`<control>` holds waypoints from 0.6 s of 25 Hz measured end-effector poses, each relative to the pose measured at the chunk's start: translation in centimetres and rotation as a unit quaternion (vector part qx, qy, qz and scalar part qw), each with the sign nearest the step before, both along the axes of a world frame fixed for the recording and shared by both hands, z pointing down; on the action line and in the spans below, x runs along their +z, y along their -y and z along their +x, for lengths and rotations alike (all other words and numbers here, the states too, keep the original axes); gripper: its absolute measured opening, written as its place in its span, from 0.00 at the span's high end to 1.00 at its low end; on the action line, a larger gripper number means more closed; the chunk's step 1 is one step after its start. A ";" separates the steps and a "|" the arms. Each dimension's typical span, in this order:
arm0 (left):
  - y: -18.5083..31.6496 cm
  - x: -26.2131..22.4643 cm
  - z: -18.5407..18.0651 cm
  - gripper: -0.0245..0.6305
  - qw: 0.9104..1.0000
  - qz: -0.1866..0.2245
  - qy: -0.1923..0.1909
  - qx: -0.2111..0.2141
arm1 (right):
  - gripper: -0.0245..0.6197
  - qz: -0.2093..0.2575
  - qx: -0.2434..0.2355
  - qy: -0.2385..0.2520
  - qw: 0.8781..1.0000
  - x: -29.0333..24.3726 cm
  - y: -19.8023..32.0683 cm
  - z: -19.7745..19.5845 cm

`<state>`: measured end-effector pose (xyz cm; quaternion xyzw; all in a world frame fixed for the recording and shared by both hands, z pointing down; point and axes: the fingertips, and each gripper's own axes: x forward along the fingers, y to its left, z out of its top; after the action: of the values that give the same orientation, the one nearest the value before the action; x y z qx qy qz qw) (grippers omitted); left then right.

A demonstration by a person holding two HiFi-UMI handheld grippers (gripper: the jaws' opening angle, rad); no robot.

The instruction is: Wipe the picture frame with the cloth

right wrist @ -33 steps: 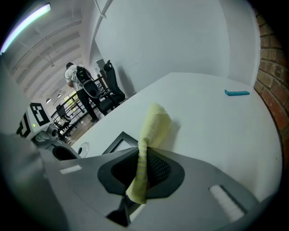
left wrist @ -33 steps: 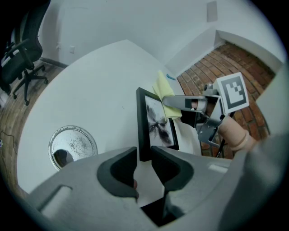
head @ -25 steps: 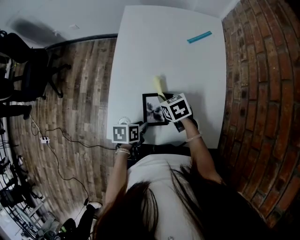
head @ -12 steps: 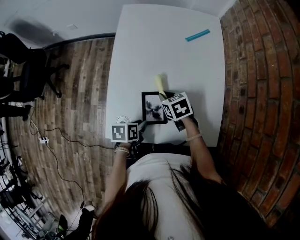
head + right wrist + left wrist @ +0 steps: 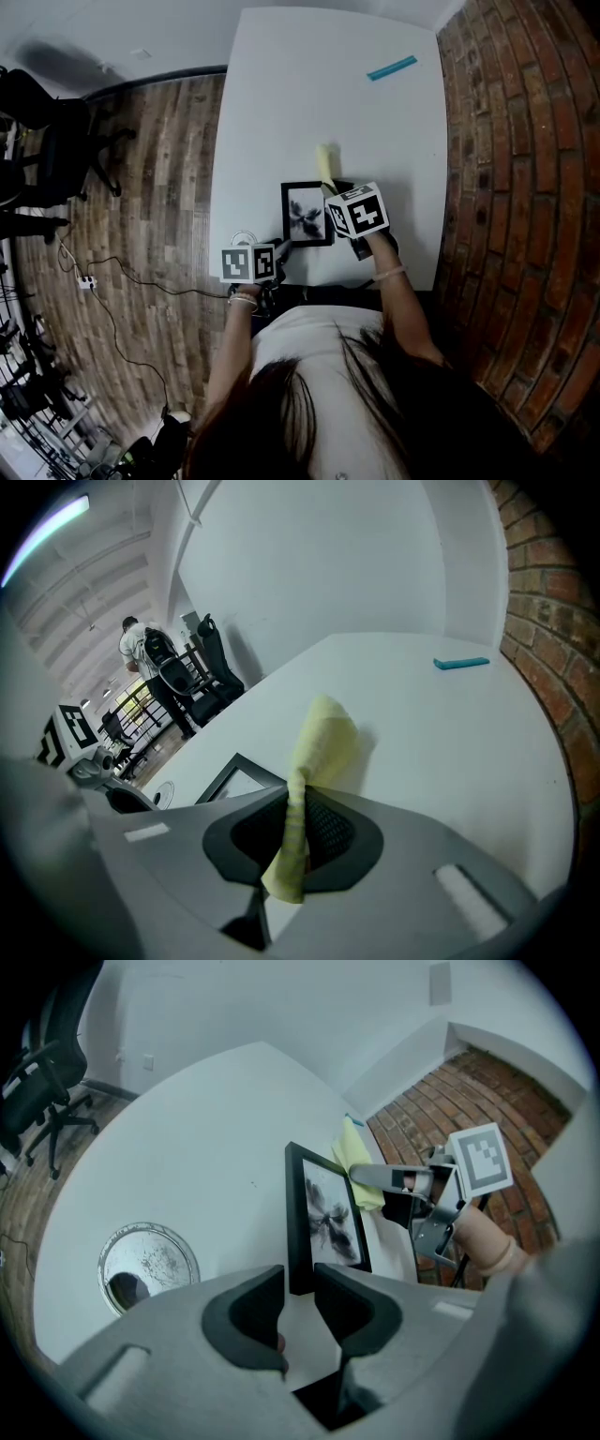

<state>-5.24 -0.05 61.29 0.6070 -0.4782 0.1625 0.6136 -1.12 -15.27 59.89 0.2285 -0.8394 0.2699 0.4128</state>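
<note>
Moved: cloth [image 5: 325,161] crept a bit farther up past the picture frame [image 5: 330,1218], I think.
Left tongs [image 5: 300,1288]: clamped on picture frame's edge.
Right tongs [image 5: 298,832]: pinching my cloth.

The picture frame [image 5: 307,214] is positioned on the table [image 5: 319,94] near its front edge, with its near left edge clamped in the left gripper [image 5: 300,1307]. The cloth [image 5: 319,742] is clamped in the right gripper [image 5: 298,832] at the frame's far right corner. A round dish [image 5: 148,1265] is located left of the frame. A flat bar [image 5: 392,68] is located at the table's far right.
</note>
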 end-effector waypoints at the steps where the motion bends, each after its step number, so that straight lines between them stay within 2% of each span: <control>1: 0.0 0.0 0.0 0.80 1.000 0.000 0.000 0.001 | 0.91 0.000 0.004 0.000 1.000 0.0 0.1 0.2; 15: 0.0 0.0 0.1 0.80 1.000 0.002 0.000 0.004 | 0.91 0.004 0.037 -0.013 0.999 0.2 0.8 1.9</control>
<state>-5.15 -0.05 61.28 0.6103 -0.4758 0.1639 0.6118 0.73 -16.09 60.07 0.2652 -0.8258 0.2785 0.4125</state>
